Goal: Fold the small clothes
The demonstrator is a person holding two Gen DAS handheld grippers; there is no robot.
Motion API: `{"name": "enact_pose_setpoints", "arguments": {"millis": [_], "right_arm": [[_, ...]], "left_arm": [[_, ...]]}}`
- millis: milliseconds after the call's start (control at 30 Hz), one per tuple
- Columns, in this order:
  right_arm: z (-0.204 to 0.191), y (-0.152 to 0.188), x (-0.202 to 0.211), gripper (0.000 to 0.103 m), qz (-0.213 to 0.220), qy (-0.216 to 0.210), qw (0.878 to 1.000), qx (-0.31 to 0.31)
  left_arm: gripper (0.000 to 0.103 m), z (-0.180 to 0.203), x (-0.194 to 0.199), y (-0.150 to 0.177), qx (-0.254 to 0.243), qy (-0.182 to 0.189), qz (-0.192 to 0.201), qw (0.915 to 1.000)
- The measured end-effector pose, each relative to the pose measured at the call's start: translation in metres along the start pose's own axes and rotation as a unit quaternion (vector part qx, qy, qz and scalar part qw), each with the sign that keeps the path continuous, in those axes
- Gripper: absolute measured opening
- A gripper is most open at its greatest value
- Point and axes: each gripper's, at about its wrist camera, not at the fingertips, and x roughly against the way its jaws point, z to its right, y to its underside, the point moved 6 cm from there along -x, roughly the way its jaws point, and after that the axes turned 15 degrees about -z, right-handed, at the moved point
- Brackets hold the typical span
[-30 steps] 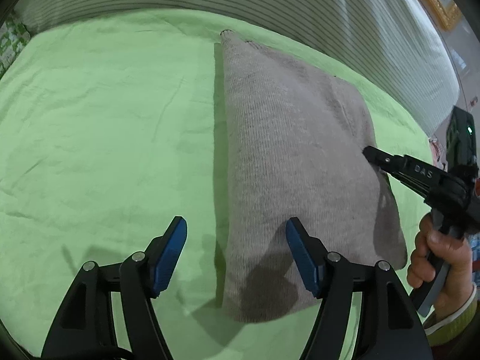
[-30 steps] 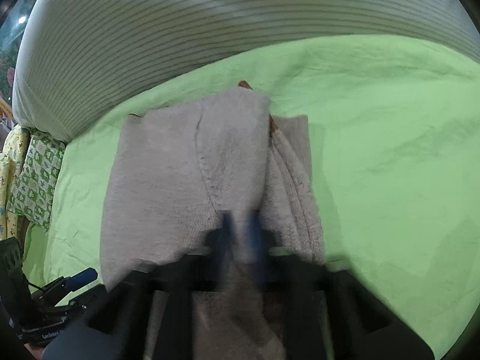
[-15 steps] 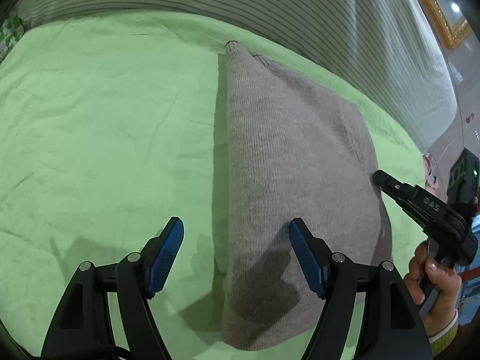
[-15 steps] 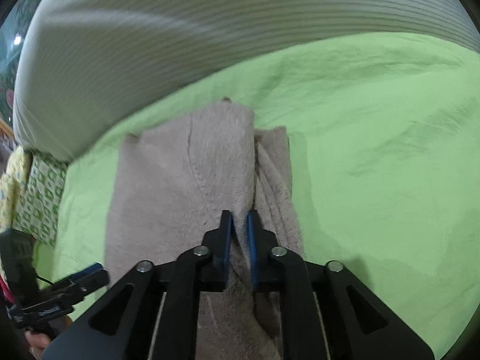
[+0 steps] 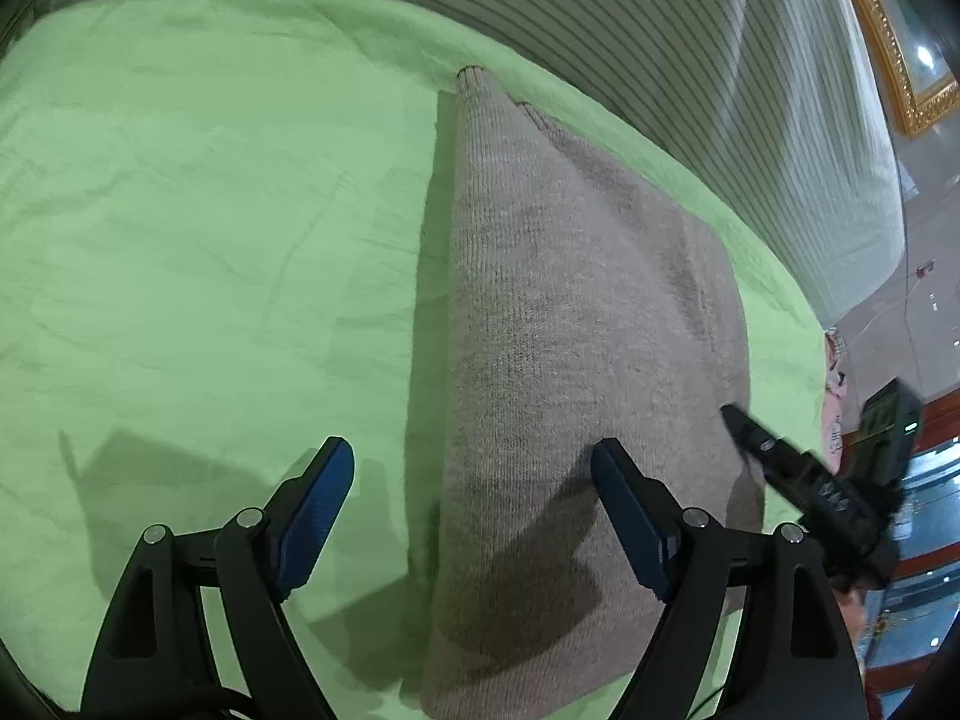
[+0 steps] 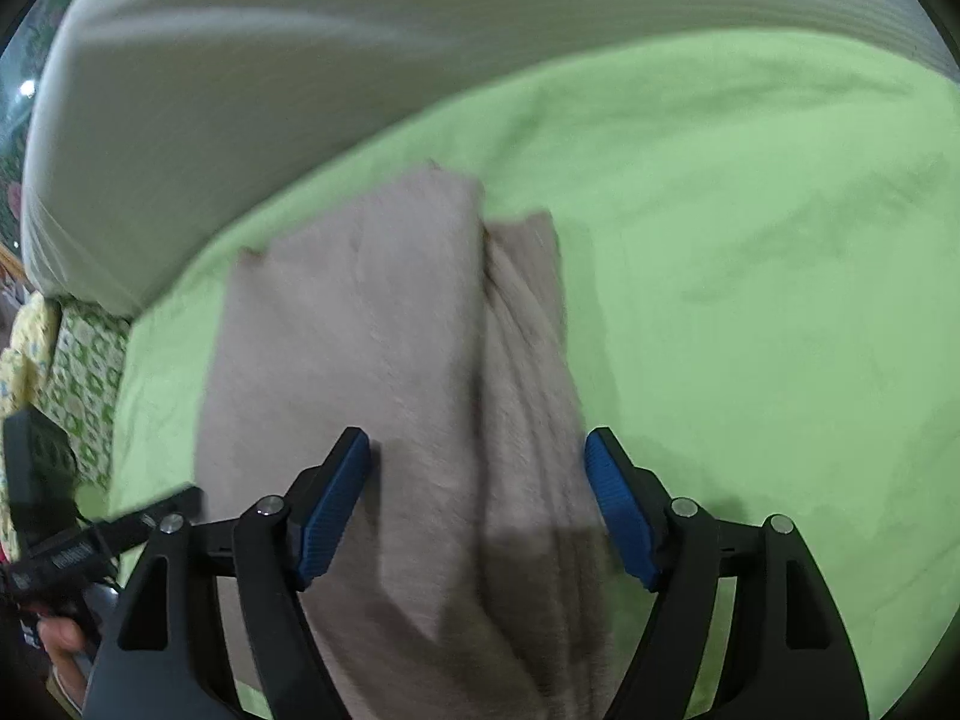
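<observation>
Sweater (image 5: 576, 360), a beige-grey knitted one, lies folded on the green bed sheet (image 5: 210, 240), with its long side running away from you toward the striped pillow (image 5: 690, 60) at the far edge of the bed.

Your left gripper (image 5: 474, 516) hangs above the near left edge of the sweater. Its jaws stand wide and have just been opening a little more. The right blue pad is over the knit, the left blue pad is over the bare sheet, and the folded edge runs between them. The pads do not press on the cloth.

Your right gripper (image 6: 480, 504) is over the near right part of the sweater (image 6: 360, 360). Its jaws have just been opening from a narrow pinch and now stand wide. The rumpled right layer of the sweater lies between the pads, which are apart from it, so nothing is held. This view is a little blurred.

In the left wrist view, your right gripper (image 5: 798, 480) shows beside the right edge of the sweater. In the right wrist view, the left gripper (image 6: 90, 546) and a part of your hand (image 6: 60, 636) show at the lower left. A patterned green-and-white cloth (image 6: 84, 372) lies at the left end of the bed.
</observation>
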Motion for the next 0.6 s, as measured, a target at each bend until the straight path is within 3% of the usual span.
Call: {"name": "enact_pose_setpoints", "arguments": {"millis": [100,167,367,467,567,600], "right_arm": [[0.012,0.001,0.000,0.066,0.001,-0.029,1.000,-0.009],[0.010,0.000,-0.001,0.066,-0.001,-0.025,1.000,0.002],[0.005,-0.002,-0.005,0.066,-0.004,-0.023,1.000,0.005],[0.004,-0.001,-0.007,0.066,-0.007,-0.021,1.000,0.007],[0.002,0.000,-0.007,0.063,-0.011,-0.021,1.000,0.007],[0.003,0.001,-0.007,0.060,-0.012,-0.023,1.000,0.008]], "left_arm": [[0.086,0.000,-0.008,-0.005,0.005,0.024,-0.014,0.9996],[0.091,-0.001,-0.015,-0.008,0.009,0.030,-0.020,0.9993],[0.091,0.003,-0.032,-0.014,0.011,0.039,-0.024,0.9989],[0.086,0.010,-0.035,-0.016,0.002,0.039,-0.022,0.9990],[0.069,0.018,-0.036,-0.016,-0.005,0.057,-0.025,0.9980],[0.068,0.020,-0.036,-0.017,-0.006,0.058,-0.025,0.9979]]}}
